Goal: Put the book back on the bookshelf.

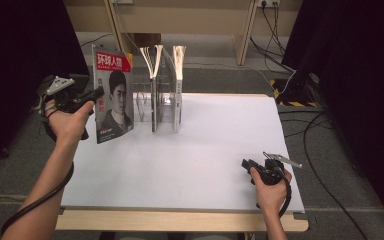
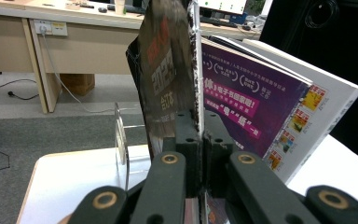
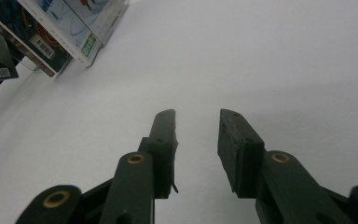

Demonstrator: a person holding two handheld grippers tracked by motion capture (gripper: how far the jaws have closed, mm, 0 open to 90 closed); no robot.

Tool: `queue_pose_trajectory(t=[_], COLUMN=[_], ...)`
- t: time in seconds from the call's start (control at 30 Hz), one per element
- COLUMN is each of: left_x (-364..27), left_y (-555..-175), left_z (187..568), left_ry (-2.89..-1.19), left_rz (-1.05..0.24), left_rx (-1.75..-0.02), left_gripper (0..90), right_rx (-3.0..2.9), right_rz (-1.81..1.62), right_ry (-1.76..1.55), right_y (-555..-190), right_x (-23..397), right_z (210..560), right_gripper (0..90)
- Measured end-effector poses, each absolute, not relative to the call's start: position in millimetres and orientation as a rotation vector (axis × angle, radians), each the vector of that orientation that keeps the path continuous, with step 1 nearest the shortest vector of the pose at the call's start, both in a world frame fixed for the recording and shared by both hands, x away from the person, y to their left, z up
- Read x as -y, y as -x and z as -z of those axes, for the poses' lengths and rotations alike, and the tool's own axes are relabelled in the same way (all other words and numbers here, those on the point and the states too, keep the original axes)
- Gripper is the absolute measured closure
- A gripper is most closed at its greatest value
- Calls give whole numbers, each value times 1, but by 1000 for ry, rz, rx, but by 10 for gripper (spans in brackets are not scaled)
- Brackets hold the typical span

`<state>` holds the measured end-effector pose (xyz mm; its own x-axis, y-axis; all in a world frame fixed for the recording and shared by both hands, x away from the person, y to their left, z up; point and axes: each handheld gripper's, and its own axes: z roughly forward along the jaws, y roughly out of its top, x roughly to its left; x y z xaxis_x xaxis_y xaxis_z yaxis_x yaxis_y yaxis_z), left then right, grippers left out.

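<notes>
I can't read the magazine [image 2: 168,79] cover edge-on; its top is cut off, and my left tool [image 2: 200,140] hides its lower edge.

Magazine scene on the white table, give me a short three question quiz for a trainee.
1. True or false: the left gripper is shut on the red-topped magazine.
2. What stands between the right gripper's jaws? A) a magazine B) nothing C) a cable
3. Fill in: the other magazines stand upright in a clear ____ at the table's far edge.

Key: 1 true; 2 B, the jaws stand apart over bare table; 3 rack.
</notes>
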<state>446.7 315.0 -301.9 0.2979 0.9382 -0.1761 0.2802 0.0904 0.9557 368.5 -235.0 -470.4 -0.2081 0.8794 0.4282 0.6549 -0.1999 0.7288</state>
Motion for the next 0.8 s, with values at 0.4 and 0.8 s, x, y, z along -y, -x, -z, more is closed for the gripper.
queue_pose_trajectory(t=[0.4,0.8], left_x=[-310,-304], left_y=[-466,-484], left_z=[300,300], left_ry=[-1417,-1411], left_rz=[-759,-799], left_rx=[-1214,-1222], left_gripper=[869,869], right_rx=[-1801,-1797], right_rz=[-1371,-1367], right_ry=[-1803,-1803], right_y=[-368,-368], right_x=[238,239], right_z=[470,469], right_gripper=[673,672])
